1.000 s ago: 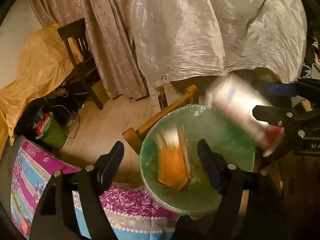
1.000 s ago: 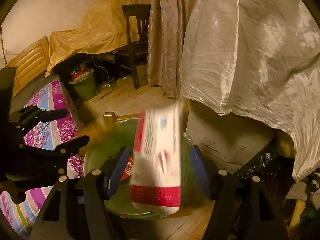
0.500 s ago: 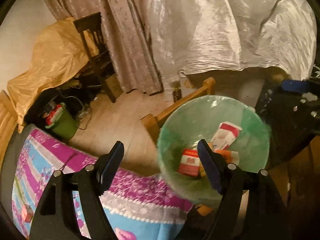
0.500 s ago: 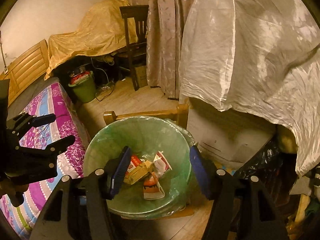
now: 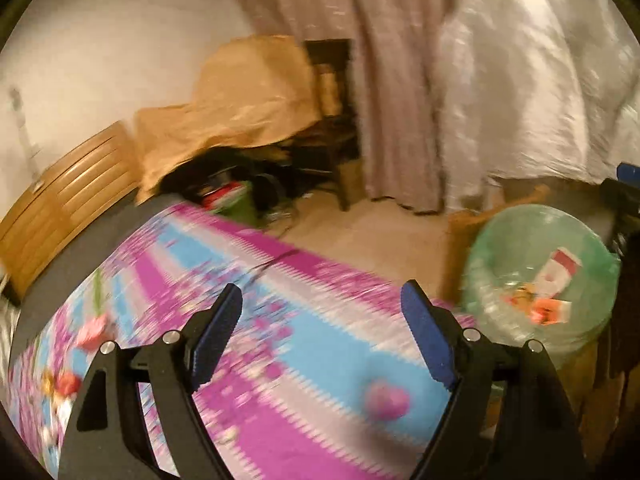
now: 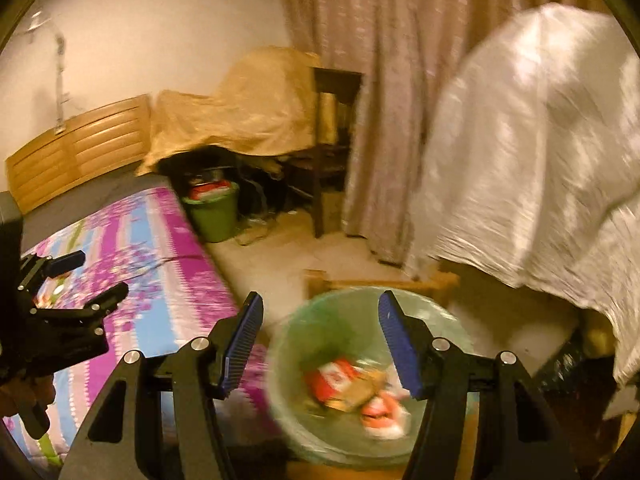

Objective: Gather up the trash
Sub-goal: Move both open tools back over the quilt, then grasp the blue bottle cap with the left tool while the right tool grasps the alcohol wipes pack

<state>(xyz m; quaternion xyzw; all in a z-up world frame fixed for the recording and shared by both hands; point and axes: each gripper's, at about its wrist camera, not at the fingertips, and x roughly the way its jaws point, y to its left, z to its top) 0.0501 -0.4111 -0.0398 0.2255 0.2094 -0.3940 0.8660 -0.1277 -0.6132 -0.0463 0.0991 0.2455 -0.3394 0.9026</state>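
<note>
A round bin lined with a green bag (image 5: 492, 248) (image 6: 320, 320) stands on the floor beside the bed. Red-and-white cartons and an orange wrapper (image 5: 548, 288) (image 6: 352, 388) lie inside it. My left gripper (image 5: 320, 340) is open and empty, over the purple, blue and white floral bedspread (image 5: 248, 280), left of the bin. It also shows in the right wrist view (image 6: 76, 280). My right gripper (image 6: 320, 336) is open and empty, above the bin's near left rim. Both views are motion-blurred.
A wooden headboard (image 6: 80, 148) stands at the left. A green bucket (image 6: 214, 216), a gold-draped pile (image 6: 248, 112) and a dark chair (image 6: 332, 140) stand by the curtain (image 6: 380, 100). A large white sheet (image 6: 532, 160) covers furniture right of the bin.
Both grippers have swung left, away from the bin toward the bed. A second ago a carton was falling from the right gripper and an orange item was dropping into the bin; both now lie in it.
</note>
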